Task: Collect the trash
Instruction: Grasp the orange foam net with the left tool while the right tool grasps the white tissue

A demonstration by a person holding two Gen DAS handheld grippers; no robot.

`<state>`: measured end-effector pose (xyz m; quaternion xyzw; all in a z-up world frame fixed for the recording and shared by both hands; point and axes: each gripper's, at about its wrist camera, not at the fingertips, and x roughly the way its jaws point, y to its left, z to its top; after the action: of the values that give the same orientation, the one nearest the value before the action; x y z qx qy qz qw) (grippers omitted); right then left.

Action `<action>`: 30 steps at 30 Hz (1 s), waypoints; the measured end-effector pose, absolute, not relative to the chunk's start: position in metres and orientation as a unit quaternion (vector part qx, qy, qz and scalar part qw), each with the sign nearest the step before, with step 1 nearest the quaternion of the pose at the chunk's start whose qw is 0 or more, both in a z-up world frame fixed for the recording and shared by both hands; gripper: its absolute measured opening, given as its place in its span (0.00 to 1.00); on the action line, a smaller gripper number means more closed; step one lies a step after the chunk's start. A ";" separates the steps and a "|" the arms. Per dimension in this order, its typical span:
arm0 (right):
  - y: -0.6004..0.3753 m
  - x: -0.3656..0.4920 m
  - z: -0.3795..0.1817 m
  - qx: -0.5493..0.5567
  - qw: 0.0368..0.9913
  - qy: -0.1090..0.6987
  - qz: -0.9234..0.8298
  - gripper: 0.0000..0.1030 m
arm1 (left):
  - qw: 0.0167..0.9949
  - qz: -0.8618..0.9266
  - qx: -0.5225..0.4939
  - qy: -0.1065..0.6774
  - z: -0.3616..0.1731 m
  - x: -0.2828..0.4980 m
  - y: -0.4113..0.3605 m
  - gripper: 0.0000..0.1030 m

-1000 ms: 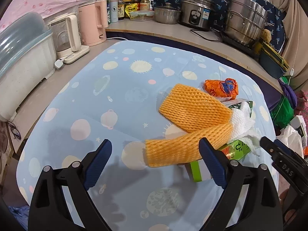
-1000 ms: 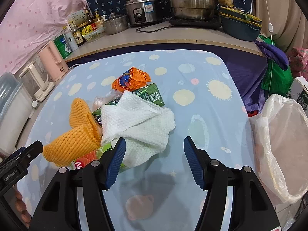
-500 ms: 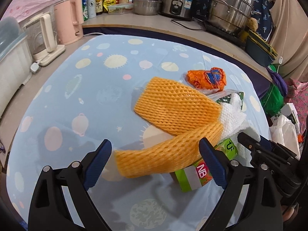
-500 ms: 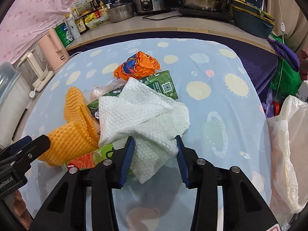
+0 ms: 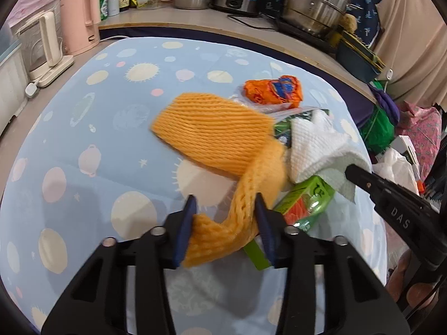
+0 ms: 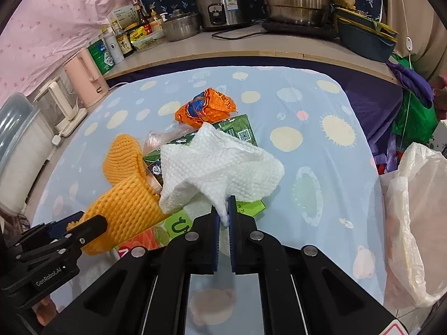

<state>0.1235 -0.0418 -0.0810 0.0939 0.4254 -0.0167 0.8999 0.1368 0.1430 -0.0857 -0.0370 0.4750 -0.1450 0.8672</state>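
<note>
With both claws biting into the pile at once, this is the pickup stage of the trash run:

Paper towel: the white paper towel, soft and dimpled, sits crumpled at centre frame in the right wrist view, on top of the heap; one corner droops into the right gripper.
Right claw: pinched together on that corner, with almost no gap between the blue pads.
Foam net: an orange foam fruit net, ribbed mesh and springy, lies at centre of the left wrist view with its long tail running to the lower middle.
Left claw: the left gripper is squeezing the tail, narrowed but bulged by the foam.
Underneath: a glossy green carton, a dark green packet and a crinkled orange snack wrapper lie on the blue planet-print tablecloth.
Next move: I'd say lift clear, then swing right toward the thin white plastic bag at the right edge; the limp towel could slip or drag.
</note>
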 end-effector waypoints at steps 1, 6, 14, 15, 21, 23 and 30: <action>-0.043 0.121 -0.076 0.095 0.902 0.421 -0.017 0.05 | 0.868 -0.147 -0.037 0.473 -0.084 0.134 0.142 0.30; -0.050 0.108 -0.054 0.102 0.911 0.398 -0.017 0.05 | 0.874 -0.159 -0.035 0.459 -0.069 0.119 0.134 0.24; -0.064 0.081 -0.026 0.119 0.922 0.367 -0.019 0.05 | 0.881 -0.171 -0.037 0.438 -0.043 0.099 0.128 0.22; -0.065 0.077 -0.024 0.119 0.924 0.364 -0.020 0.05 | 0.882 -0.172 -0.037 0.437 -0.041 0.098 0.127 0.22; -0.077 0.057 -0.007 0.126 0.931 0.340 -0.029 0.05 | 0.888 -0.181 -0.039 0.422 -0.024 0.086 0.123 0.21; -0.081 0.051 0.001 0.127 0.935 0.330 -0.034 0.05 | 0.889 -0.185 -0.037 0.417 -0.019 0.082 0.121 0.21; -0.092 0.045 -0.001 0.131 0.932 0.337 -0.033 0.13 | 0.891 -0.189 -0.034 0.410 -0.007 0.075 0.112 0.21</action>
<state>0.0447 -0.0919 -0.0006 0.1306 0.3375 -0.0333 0.9316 0.0747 0.1122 -0.0075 -0.0340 0.4104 -0.1895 0.8913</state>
